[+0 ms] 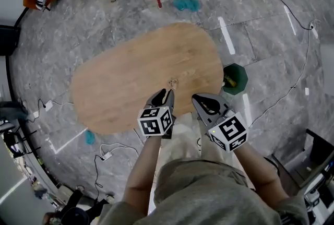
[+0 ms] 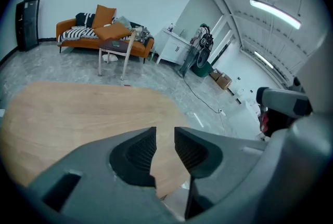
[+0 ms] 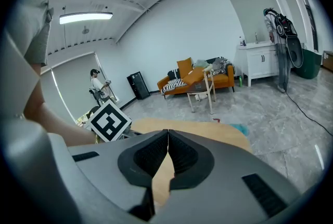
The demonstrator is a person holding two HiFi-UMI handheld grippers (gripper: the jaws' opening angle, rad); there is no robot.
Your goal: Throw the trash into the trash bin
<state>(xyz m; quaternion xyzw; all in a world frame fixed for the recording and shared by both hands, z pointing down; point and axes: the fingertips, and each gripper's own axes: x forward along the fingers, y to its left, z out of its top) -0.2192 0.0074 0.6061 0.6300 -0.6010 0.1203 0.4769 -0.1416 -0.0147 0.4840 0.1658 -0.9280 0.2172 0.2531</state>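
**Currently lining up on the table trash: status and hazards**

I am viewing a small crumpled piece of trash (image 1: 173, 83) lying on the oval wooden table (image 1: 120, 88), close to its near edge. The left gripper (image 1: 165, 95) is hovering just near of it. Its jaws are standing slightly apart with nothing between them, and only table top is showing through the gap. The right gripper (image 1: 200, 101) is sitting beside it to the right, jaws pressed together and empty. The green trash bin (image 1: 241, 69) is standing on the floor just off the table's right end, with something yellow already inside.

Hazards I am watching for:

- The left jaws are looking too narrow for the trash. In my judgement, closing in at this gap is risking a push rather than a grip, and the piece is looking light enough to skid.
- The closed right gripper is working close by, so a sideways drift could knock the trash off the near edge.
- The bin mouth is lying low and small, so an early release is likely to be dropping the trash on the floor.
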